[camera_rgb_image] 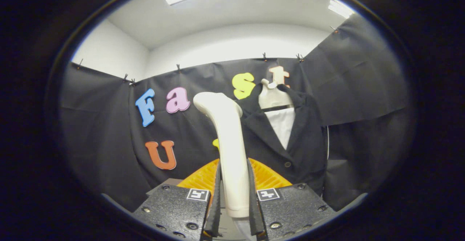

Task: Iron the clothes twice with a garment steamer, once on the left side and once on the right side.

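Observation:
A white garment steamer (225, 139) stands upright between my fingers, its handle pinched from both sides and its head curving up and to the left. My gripper (234, 193) is shut on that handle. Beyond the steamer, slightly to the right, a black jacket (298, 139) with a white shirt front (283, 125) hangs on a pale mannequin hanger (273, 96) against the booth's black cloth wall. The steamer's head is apart from the jacket, left of its left lapel.
An orange ribbed object (265, 177) lies just ahead of the fingers, behind the steamer's handle. Black cloth walls close in on the left, back and right. A bit of grey table edge (170, 182) shows left of the orange object.

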`<state>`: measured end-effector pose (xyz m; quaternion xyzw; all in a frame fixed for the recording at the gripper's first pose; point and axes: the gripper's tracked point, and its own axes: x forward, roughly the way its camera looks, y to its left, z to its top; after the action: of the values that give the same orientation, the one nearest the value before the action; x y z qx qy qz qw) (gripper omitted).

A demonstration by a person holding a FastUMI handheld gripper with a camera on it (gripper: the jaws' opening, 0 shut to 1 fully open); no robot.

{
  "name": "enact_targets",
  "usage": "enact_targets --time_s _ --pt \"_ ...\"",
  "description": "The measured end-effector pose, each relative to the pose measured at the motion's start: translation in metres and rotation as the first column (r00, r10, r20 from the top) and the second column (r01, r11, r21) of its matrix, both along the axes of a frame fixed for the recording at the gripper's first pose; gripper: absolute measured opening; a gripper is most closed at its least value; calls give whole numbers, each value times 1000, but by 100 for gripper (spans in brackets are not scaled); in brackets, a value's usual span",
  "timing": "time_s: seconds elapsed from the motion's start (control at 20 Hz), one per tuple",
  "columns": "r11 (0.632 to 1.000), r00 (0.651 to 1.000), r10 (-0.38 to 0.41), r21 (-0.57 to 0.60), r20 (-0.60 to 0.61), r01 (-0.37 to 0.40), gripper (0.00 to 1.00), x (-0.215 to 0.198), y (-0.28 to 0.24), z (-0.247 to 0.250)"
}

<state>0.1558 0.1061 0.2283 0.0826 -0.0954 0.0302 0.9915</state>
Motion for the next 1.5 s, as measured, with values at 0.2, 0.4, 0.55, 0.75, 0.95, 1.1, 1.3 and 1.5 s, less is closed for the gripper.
enact_targets --time_s 0.2,0.4,0.55,0.75,0.95,1.1,1.3,1.5 --pt "997 997 -69 34 18 68 35 13 -44 16" --pt "996 996 -82 31 34 81 35 38 -65 30" --pt "996 995 -87 13 57 87 35 60 -70 40" --pt "996 994 -84 -7 66 85 35 84 -64 44" --pt "995 994 -91 -22 58 93 35 107 -58 41" --pt "996 995 -90 -14 38 91 35 116 -57 31" --pt "998 998 -55 -4 -3 55 35 123 -56 21" --pt "999 999 -33 -12 -33 33 35 124 -56 12"
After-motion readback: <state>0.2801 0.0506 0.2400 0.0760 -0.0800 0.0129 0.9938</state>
